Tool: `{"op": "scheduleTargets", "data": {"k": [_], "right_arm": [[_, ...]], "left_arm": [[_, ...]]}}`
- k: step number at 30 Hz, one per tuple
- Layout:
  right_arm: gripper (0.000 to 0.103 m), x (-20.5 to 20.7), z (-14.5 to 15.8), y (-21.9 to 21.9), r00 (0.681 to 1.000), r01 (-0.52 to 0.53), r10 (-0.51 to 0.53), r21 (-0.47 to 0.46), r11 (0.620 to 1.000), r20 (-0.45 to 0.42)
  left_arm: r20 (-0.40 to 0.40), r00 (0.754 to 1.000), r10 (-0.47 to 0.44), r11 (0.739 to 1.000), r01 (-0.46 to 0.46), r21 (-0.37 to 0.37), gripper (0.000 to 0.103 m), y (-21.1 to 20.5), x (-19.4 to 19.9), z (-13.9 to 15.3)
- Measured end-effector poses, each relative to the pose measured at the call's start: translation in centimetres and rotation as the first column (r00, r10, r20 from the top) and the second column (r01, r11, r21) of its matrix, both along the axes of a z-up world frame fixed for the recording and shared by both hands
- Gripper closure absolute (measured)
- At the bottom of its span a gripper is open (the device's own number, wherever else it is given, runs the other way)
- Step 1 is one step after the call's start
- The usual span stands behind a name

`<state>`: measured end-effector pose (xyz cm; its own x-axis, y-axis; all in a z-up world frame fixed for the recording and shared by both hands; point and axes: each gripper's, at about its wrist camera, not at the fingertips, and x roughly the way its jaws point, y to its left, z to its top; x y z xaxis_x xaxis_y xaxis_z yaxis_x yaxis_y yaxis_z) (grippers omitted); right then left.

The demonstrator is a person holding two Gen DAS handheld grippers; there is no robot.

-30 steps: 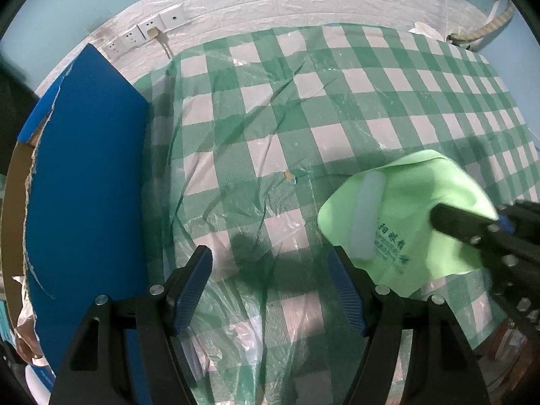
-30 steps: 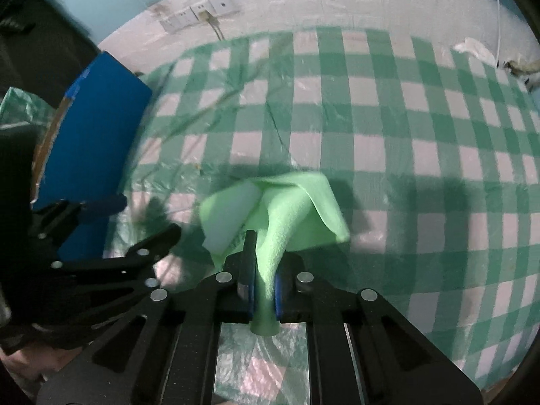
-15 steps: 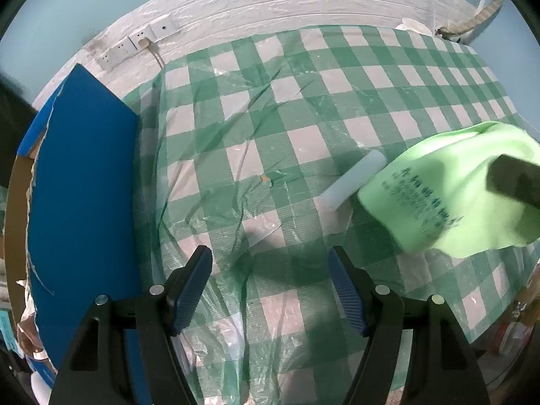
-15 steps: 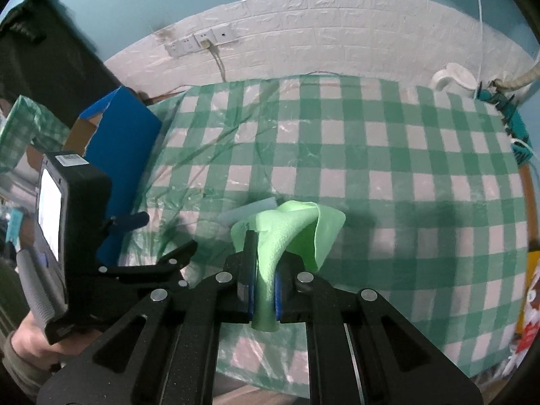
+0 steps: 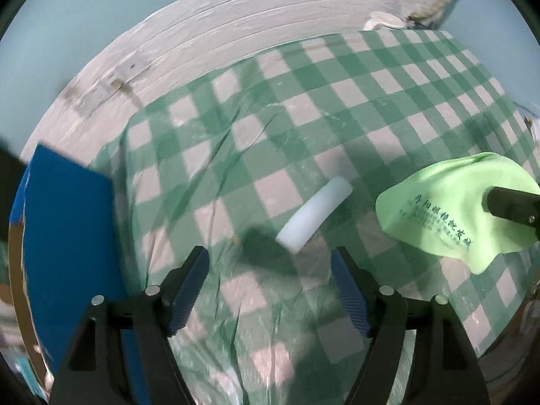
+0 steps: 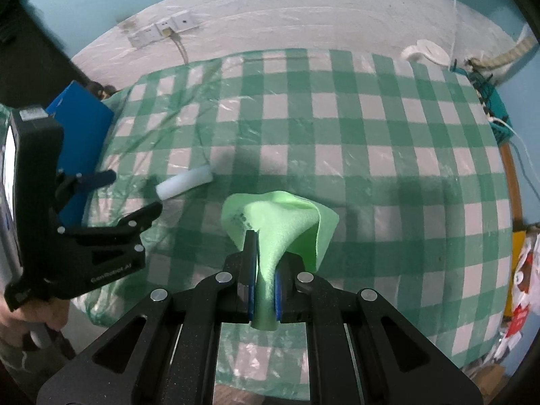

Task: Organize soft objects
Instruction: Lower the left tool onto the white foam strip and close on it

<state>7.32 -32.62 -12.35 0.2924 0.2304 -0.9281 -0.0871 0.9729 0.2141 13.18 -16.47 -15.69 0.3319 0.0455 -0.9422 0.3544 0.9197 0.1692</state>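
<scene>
The right gripper (image 6: 265, 281) clenches the green cloth (image 6: 287, 219), lifted above the table (image 6: 371, 135). The left gripper (image 5: 270, 280) holds nothing and its jaws are opening, so lower it straight over the foam roll (image 5: 314, 217) lying on the table.

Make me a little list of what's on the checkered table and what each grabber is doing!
Table: green-and-white checked cloth under clear plastic
Green cloth: pinched in the right gripper, lifted and drooping, printed writing on it
White foam roll: lying on the table, touching neither gripper
Left gripper: jaws opening, nothing between them, hovering just short of the foam roll
Blue box: at the table's left edge
Wall sockets: behind the table, one cable plugged in
</scene>
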Motion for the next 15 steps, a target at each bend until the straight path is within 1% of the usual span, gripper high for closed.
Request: {"op": "scheduleTargets", "data": {"k": [8, 11, 12, 13, 15], "right_arm": [[0.095, 0.1, -0.5, -1.2, 1.000, 0.025, -0.025, 0.029, 0.999, -0.013], [0.095, 0.2, -0.6, -1.2, 0.999, 0.028, -0.028, 0.036, 0.999, -0.016], [0.095, 0.2, -0.7, -1.3, 0.999, 0.028, -0.027, 0.037, 0.999, -0.017], [0.095, 0.2, -0.7, -1.2, 0.999, 0.027, -0.026, 0.038, 0.999, -0.018], [0.095, 0.2, -0.8, -1.1, 1.000, 0.024, -0.023, 0.040, 0.999, -0.018]], "left_arm": [[0.016, 0.989, -0.148, 0.989, 0.148, 0.026, 0.027, -2.8, 1.5, -1.3], [0.028, 0.980, -0.196, 0.978, 0.194, 0.072, 0.027, -3.6, 1.4, -1.9], [0.028, 0.979, -0.203, 0.976, 0.200, 0.090, 0.027, -3.8, 1.5, -2.2], [0.025, 0.978, -0.206, 0.975, 0.202, 0.093, 0.027, -4.0, 1.6, -2.3], [0.017, 0.978, -0.207, 0.976, 0.205, 0.076, 0.027, -4.0, 1.8, -2.5]]}}
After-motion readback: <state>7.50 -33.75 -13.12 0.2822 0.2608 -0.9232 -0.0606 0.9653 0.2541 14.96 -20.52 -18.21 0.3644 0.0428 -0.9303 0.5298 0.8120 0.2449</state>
